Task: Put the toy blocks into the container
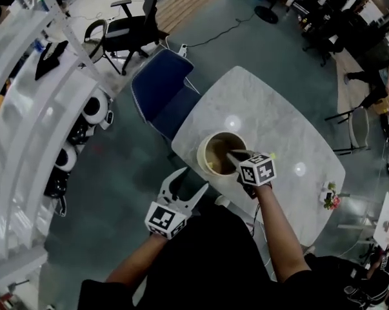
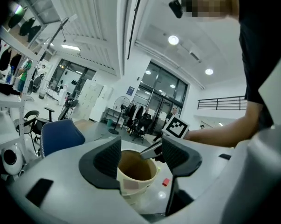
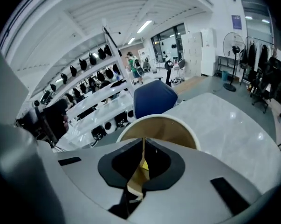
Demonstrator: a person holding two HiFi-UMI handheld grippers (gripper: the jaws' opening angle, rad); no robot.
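**Head view.** A white marble tabletop (image 1: pixel 278 108) stands on a grey-green floor (image 1: pixel 129 160). A blue chair (image 1: pixel 162 86) is pushed against its far-left edge, with a black office chair (image 1: pixel 126 34) beyond it. White shelves (image 1: pixel 26 108) curve along the left. A small flower ornament (image 1: pixel 329 196) sits near the tabletop's right edge. The only print is the black-and-white square markers on the gripper cubes.

A cream container (image 1: pixel 202 155) stands at the near edge. The right gripper (image 1: pixel 231 154) points steeply down into its mouth. The left gripper (image 1: pixel 195 178) hangs just off the tabletop's edge near the container, with its jaws wide apart.

**Left gripper view.** The left gripper (image 2: pixel 139 155) is level and spread wide, with nothing between its pads. The container (image 2: pixel 131 183) shows past them, apart from both. It carries a pale patch with no lettering I can read. The right gripper (image 2: pixel 147 153) reaches over the container's rim. A red block (image 2: pixel 166 182) lies on the tabletop (image 2: pixel 156 192) just right of the container. Behind are a glazed wall, a standing fan (image 2: pixel 124 104) and round ceiling lights.

**Right gripper view.** The right gripper (image 3: pixel 143 148) has its jaws drawn together to a thin slit and holds nothing. The container's rim (image 3: pixel 177 122) arcs just beyond, showing a tan inside. Through the slit a yellow block (image 3: pixel 144 165) shows in the container. The tabletop (image 3: pixel 233 125) spreads to the right, with the blue chair (image 3: pixel 154 99) and shelves (image 3: pixel 93 101) behind.
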